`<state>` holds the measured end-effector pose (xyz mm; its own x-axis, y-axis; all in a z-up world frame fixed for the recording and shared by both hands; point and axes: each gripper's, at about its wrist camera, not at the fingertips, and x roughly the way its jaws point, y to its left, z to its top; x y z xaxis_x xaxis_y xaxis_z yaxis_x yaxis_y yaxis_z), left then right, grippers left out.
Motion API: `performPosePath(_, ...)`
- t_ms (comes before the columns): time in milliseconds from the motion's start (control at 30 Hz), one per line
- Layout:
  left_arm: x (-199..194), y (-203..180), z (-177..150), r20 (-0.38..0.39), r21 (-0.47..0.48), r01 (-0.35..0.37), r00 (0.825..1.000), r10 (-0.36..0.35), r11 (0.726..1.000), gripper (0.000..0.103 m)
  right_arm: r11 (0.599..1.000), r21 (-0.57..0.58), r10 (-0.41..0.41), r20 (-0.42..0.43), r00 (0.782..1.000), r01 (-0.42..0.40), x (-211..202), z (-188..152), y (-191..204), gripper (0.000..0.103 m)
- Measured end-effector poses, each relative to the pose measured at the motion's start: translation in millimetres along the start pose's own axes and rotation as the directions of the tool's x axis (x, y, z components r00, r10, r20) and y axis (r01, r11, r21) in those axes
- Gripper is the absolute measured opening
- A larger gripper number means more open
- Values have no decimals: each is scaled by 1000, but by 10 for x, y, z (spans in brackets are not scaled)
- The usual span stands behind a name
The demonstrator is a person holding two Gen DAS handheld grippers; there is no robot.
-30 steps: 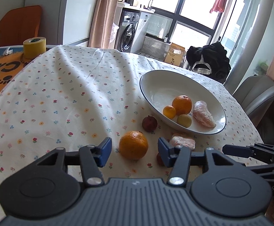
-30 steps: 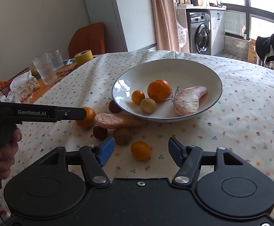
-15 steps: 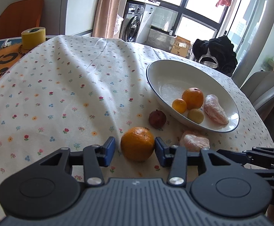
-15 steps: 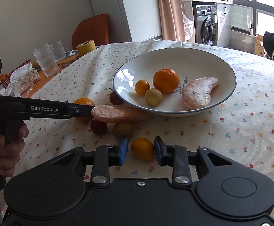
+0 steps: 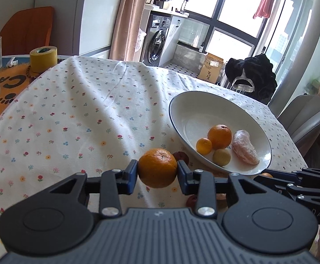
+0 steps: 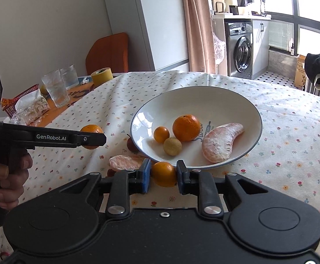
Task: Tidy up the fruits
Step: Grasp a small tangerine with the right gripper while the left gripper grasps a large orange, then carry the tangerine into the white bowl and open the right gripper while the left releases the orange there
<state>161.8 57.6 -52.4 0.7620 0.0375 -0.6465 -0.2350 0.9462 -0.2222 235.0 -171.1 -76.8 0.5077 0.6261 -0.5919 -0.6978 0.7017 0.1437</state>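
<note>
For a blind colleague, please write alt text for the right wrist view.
The right hand-held gripper holds a small orange before a white bowl of fruit on a floral tablecloth. At left, the left hand-held gripper holds a bigger orange.

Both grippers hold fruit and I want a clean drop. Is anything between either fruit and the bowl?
Nothing visible blocks either. The left gripper holds an orange, the right gripper a smaller one; both sit just short of the bowl rim, with open space inside.

Floral-clothed table [image 6: 292,118]: bowl [image 6: 237,96], pomelo segment [image 6: 124,162], red fruit [image 5: 181,156], 2 glasses [image 6: 55,91], tape roll [image 5: 43,59].
</note>
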Motion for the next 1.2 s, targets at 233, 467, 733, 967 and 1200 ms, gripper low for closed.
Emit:
performPosePath(233,-48,-97,107,24,11,13,1000,-14,1000,36,1000,13,-11,34,999,11,-55,122,-101,23)
performPosePath(467,-57,-184,203,38,23,29,999,-30,999,36,1000,18,-9,51,999,8,-57,207,-164,23)
performPosePath(733,-11,-296,292,37,58,59,997,-62,997,36,999,37,-6,64,998,3,19,271,-230,23)
performPosePath(967,78,-366,353,32,75,73,997,-76,994,36,999,42,20,52,998,-22,135,316,-261,24)
performPosePath(1200,234,-444,400,10,88,81,997,-82,993,36,994,99,32,62,998,-38,190,312,-438,34)
